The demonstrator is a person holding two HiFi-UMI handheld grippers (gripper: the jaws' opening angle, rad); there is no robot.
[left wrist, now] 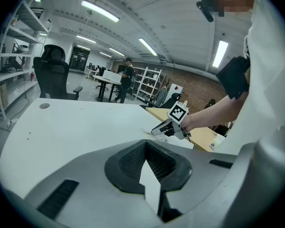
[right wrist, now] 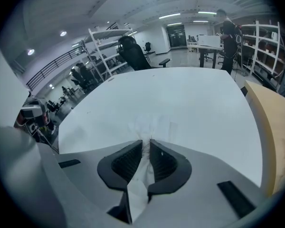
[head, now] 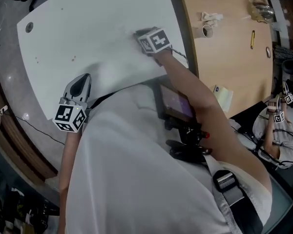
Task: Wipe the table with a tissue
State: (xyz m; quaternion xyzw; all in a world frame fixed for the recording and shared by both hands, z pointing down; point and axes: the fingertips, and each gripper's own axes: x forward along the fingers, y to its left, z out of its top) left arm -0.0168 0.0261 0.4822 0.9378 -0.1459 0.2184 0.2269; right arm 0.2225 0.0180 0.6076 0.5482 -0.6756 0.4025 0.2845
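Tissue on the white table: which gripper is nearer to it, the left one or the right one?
Right. The right gripper is shut on the tissue, which touches the white table. The left gripper is apart from it, at the table's near edge.

From the head view, the person's white-shirted torso [head: 136,179] hides the near edge of the rounded white counter [head: 88,28]. Over that counter the right claw [head: 139,34] sits mostly under its black-and-white marker cube [head: 155,40], its thin white tissue [right wrist: 149,126] unseen there; reddish specks [head: 73,58] on the counter are too small to identify

A white table [head: 88,23] carries a tissue [right wrist: 151,126] spread on its top.
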